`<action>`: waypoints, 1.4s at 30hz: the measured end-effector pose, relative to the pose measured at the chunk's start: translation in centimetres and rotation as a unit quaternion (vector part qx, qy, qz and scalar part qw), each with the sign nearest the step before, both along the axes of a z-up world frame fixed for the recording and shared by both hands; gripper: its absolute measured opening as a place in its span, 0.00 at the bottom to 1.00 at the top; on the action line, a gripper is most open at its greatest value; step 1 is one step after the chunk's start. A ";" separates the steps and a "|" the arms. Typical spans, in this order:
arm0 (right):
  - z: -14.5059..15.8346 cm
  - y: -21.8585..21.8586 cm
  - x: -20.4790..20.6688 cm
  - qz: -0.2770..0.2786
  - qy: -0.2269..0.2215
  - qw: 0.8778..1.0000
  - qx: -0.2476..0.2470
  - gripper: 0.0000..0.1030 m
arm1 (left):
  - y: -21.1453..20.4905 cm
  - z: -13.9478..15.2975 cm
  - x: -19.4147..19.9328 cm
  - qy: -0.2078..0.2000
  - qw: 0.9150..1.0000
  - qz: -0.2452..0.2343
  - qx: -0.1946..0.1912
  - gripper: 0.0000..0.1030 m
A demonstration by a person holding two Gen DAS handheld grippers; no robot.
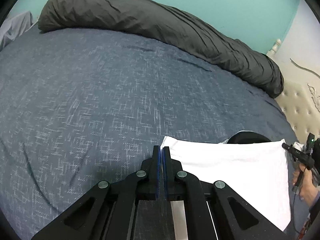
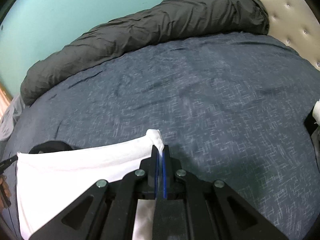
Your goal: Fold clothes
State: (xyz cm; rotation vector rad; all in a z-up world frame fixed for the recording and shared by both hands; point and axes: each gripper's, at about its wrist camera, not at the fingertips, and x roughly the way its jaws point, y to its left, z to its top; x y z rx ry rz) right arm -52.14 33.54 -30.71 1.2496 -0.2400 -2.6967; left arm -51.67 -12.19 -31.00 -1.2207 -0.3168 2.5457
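Observation:
A white garment [image 1: 230,170] hangs stretched between my two grippers, low over a blue bedspread [image 1: 100,100]. My left gripper [image 1: 161,150] is shut, with the garment's top left corner at its fingertips. My right gripper [image 2: 161,150] is shut on the other top corner, and a tuft of white garment [image 2: 70,170] sticks out past its tips. Each wrist view shows the far gripper small at the frame edge: the right gripper [image 1: 288,148] and the left gripper [image 2: 8,161]. A black rounded piece [image 1: 248,138] peeks over the garment's top edge; what it is I cannot tell.
A rolled dark grey duvet [image 1: 160,26] lies along the bed's far side against a teal wall. A cream tufted headboard [image 1: 300,104] bounds the bed on the right. A person's hand [image 1: 304,184] holds the right gripper. Pale grey fabric [image 1: 16,30] lies at the far left.

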 end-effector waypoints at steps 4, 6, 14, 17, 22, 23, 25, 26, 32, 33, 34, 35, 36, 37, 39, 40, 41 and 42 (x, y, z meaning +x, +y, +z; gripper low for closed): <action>-0.7 -0.3 -0.9 -0.007 -0.013 1.000 0.012 0.02 | 0.9 -0.9 -0.8 -0.018 1.000 -0.002 -0.010 0.02; -1.0 -0.4 -1.3 -0.010 -0.019 1.000 0.018 0.02 | 1.4 -1.5 -0.9 -0.028 0.999 -0.002 -0.018 0.03; -0.9 1.8 0.9 -0.036 -0.030 0.999 -0.022 0.26 | -1.0 -1.4 2.3 -0.038 0.999 0.006 0.020 0.20; -0.3 3.6 3.6 -0.039 -0.034 0.996 -0.069 0.31 | -2.1 -1.3 5.5 -0.046 0.998 -0.012 0.047 0.32; -0.6 3.5 9.8 0.021 -0.076 0.992 -0.102 0.33 | -2.3 -2.6 12.3 -0.091 0.992 -0.060 0.067 0.35; -0.6 3.5 11.1 0.033 -0.084 0.990 -0.109 0.33 | -2.3 -3.0 13.6 -0.101 0.990 -0.067 0.071 0.36; -0.7 3.4 14.0 0.061 -0.098 0.986 -0.117 0.33 | -2.2 -3.6 16.0 -0.115 0.987 -0.079 0.076 0.40; -0.7 3.3 15.6 0.078 -0.104 0.984 -0.120 0.36 | -2.2 -3.8 17.2 -0.122 0.986 -0.085 0.078 0.42; -1.6 3.8 22.1 0.114 -0.141 0.978 -0.107 0.44 | -3.1 -4.5 21.6 -0.132 0.984 -0.085 0.078 0.43; -1.8 4.0 22.7 0.113 -0.144 0.977 -0.111 0.44 | -3.1 -4.5 22.1 -0.132 0.985 -0.088 0.074 0.44; -1.9 4.2 23.2 0.112 -0.146 0.976 -0.115 0.44 | -3.1 -4.4 22.5 -0.132 0.985 -0.090 0.072 0.44; -2.2 4.4 24.0 0.112 -0.150 0.976 -0.113 0.44 | -3.0 -4.4 22.8 -0.133 0.984 -0.092 0.072 0.44; -2.3 4.2 24.6 0.114 -0.152 0.976 -0.105 0.44 | -2.7 -4.4 23.2 -0.136 0.984 -0.095 0.069 0.44; -2.5 4.0 25.2 0.116 -0.153 0.977 -0.097 0.44 | -2.6 -4.4 23.6 -0.137 0.984 -0.097 0.066 0.44; -2.5 3.9 26.2 0.124 -0.157 0.976 -0.082 0.44 | -2.3 -4.2 24.1 -0.138 0.984 -0.098 0.063 0.44; -2.5 3.5 26.6 0.127 -0.157 0.977 -0.067 0.44 | -2.2 -4.2 24.3 -0.138 0.984 -0.098 0.061 0.44; -2.5 3.2 26.9 0.131 -0.158 0.977 -0.056 0.44 | -2.0 -4.2 24.5 -0.139 0.984 -0.099 0.057 0.44; -2.4 2.8 27.1 0.136 -0.158 0.977 -0.043 0.44 | -1.9 -4.2 24.7 -0.141 0.984 -0.098 0.052 0.43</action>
